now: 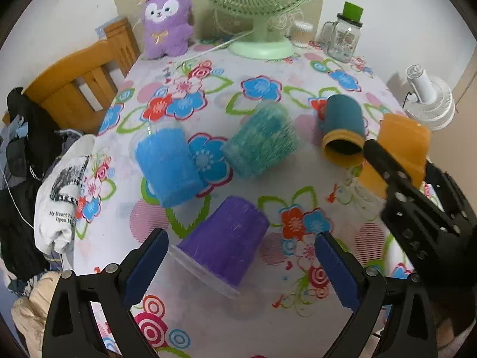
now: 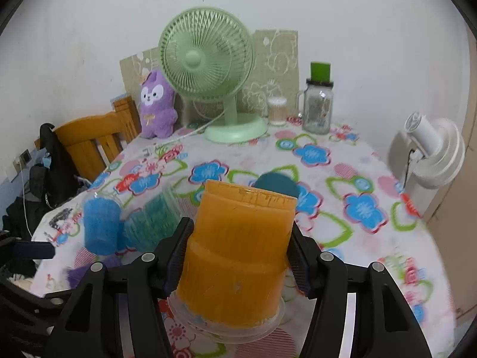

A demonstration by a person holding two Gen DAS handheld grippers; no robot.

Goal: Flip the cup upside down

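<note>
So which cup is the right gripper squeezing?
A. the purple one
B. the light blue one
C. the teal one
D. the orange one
D: in the right wrist view the right gripper has its two pads pressed on either side of the orange cup.

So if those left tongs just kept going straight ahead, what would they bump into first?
Most likely the purple cup, upside down between the open left tongs, with nothing in between.
</note>
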